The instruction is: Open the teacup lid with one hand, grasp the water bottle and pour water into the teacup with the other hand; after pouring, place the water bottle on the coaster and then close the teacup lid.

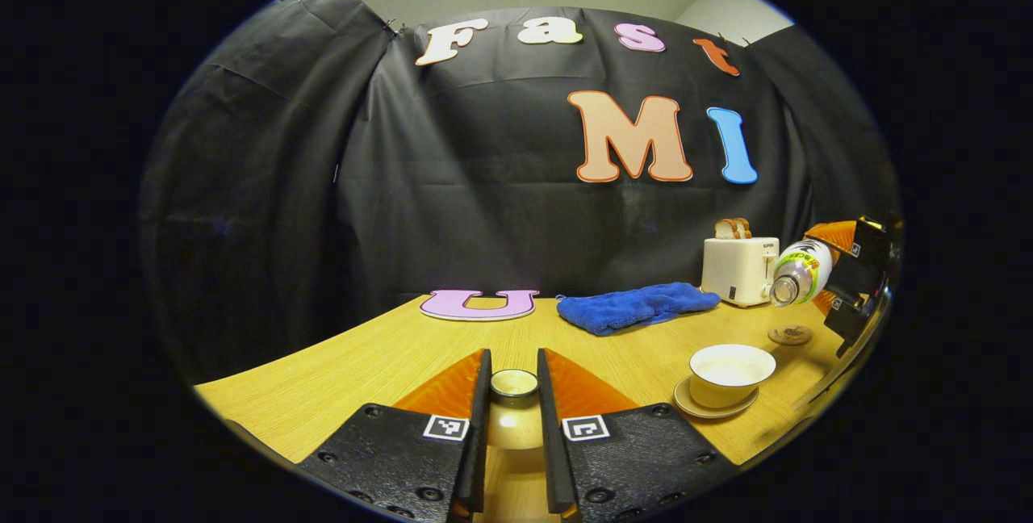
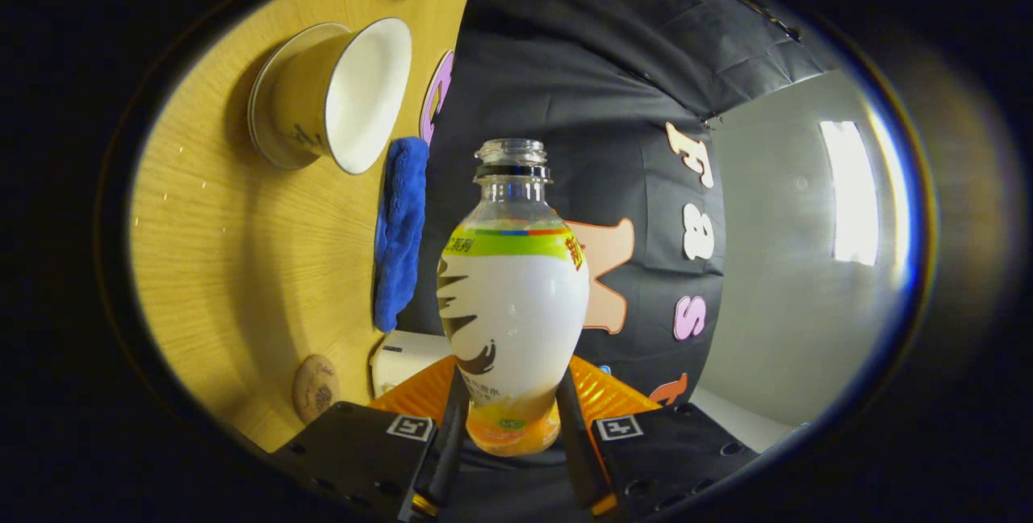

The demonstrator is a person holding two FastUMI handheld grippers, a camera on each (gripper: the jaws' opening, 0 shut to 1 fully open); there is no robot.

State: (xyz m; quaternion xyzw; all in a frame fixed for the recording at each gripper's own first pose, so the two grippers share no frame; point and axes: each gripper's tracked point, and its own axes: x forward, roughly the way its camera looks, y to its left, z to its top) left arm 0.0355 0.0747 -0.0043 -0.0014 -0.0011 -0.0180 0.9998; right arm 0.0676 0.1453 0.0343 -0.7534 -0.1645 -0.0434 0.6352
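my left gripper is clamped narrow on the small round cream lid of the teacup, held above the pale wooden desk. my right gripper grips the base of the clear uncapped water bottle with the white and green label, both fingers pressing its sides; the left gripper view shows the bottle tipped over, mouth pointing down toward the desk. the open cream teacup on its saucer stands on the desk below and to the left of the bottle's mouth. the small round brown coaster lies just behind the cup. a folded blue cloth and a white toaster holding bread sit along the black cloth wall; a grey ceiling with a light panel is overhead.
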